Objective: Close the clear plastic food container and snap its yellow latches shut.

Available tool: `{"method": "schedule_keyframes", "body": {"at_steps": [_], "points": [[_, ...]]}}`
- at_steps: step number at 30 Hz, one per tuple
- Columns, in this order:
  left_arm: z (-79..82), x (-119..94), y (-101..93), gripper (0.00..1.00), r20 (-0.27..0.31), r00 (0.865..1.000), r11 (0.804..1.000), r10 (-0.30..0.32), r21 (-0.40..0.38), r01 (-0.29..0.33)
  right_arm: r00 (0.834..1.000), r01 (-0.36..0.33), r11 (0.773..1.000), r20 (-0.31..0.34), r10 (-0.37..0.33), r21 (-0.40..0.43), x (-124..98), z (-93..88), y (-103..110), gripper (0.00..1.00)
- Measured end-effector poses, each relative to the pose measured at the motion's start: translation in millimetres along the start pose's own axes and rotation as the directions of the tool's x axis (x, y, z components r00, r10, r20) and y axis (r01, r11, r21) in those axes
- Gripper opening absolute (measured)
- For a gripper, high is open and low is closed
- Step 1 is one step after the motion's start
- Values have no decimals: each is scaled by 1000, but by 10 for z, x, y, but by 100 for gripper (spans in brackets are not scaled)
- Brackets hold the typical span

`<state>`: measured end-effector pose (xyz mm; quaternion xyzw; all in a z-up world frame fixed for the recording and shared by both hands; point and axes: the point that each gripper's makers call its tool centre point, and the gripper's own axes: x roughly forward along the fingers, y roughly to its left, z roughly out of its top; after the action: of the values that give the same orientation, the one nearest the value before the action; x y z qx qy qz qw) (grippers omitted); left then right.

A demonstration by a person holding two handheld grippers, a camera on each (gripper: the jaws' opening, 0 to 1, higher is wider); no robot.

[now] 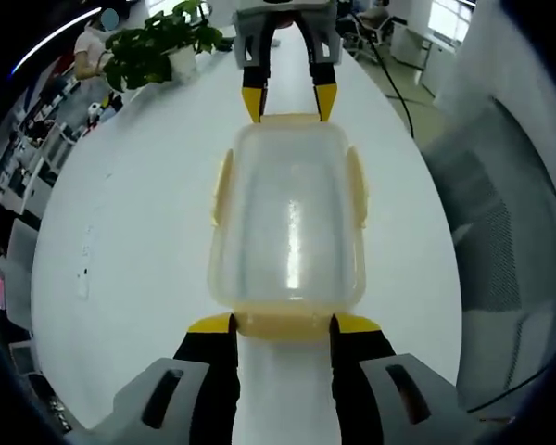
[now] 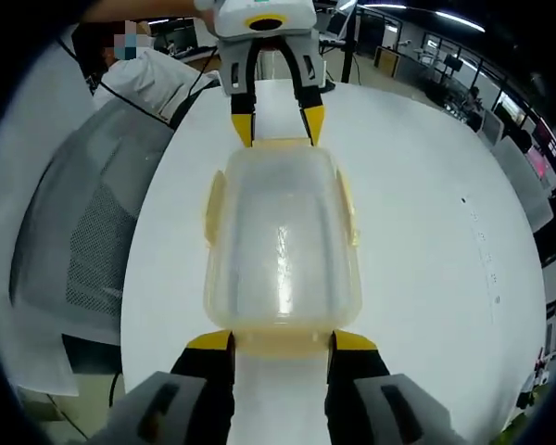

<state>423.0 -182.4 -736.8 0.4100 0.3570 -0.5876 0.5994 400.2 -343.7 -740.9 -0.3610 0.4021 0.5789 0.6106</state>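
Your left gripper [image 1: 283,324] is holding its yellow-tipped jaws apart on either side of the short-end latch [image 1: 283,326] of the clear container [image 1: 287,222], the tips sitting right at the two ends of that latch; whether they are pressing on it you cannot tell from here. Your right gripper [image 2: 283,341] is doing the same at the opposite end, its jaws spread around the other short-end latch [image 2: 283,343]. In the left gripper view the right gripper is showing at the far end of the container, and in the right gripper view the left gripper is showing likewise. The container is lying lengthwise between the two grippers, lid on, with yellow side latches [image 1: 223,188] running along both long edges. It is resting on a white table [image 1: 130,241]. A potted plant [image 1: 162,46] is standing further along the table, and a mesh-backed chair [image 2: 83,232] is sitting beside it.
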Motion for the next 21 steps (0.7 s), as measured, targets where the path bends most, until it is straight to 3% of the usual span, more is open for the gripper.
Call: {"method": "schedule_keyframes", "body": {"at_steps": [16, 19, 20, 21], "points": [[-54, 24, -49, 39, 3, 1000, 1000, -22, 6, 22, 1000, 16, 999, 15, -16, -30, 51, -2, 4, 39], [-79, 25, -4, 66, 18, 1000, 1000, 9, -24, -9, 998, 34, 999, 56, -34, -11, 41, 19, -20, 62], [-77, 18, 10, 72, 26, 999, 999, 22, -49, -21, 998, 34, 999, 62, -33, -12, 35, 17, -16, 63], [-70, -12, 4, 69, 39, 999, 999, 15, -38, -14, 998, 35, 999, 60, -33, -22, 25, 4, -9, 61]]}}
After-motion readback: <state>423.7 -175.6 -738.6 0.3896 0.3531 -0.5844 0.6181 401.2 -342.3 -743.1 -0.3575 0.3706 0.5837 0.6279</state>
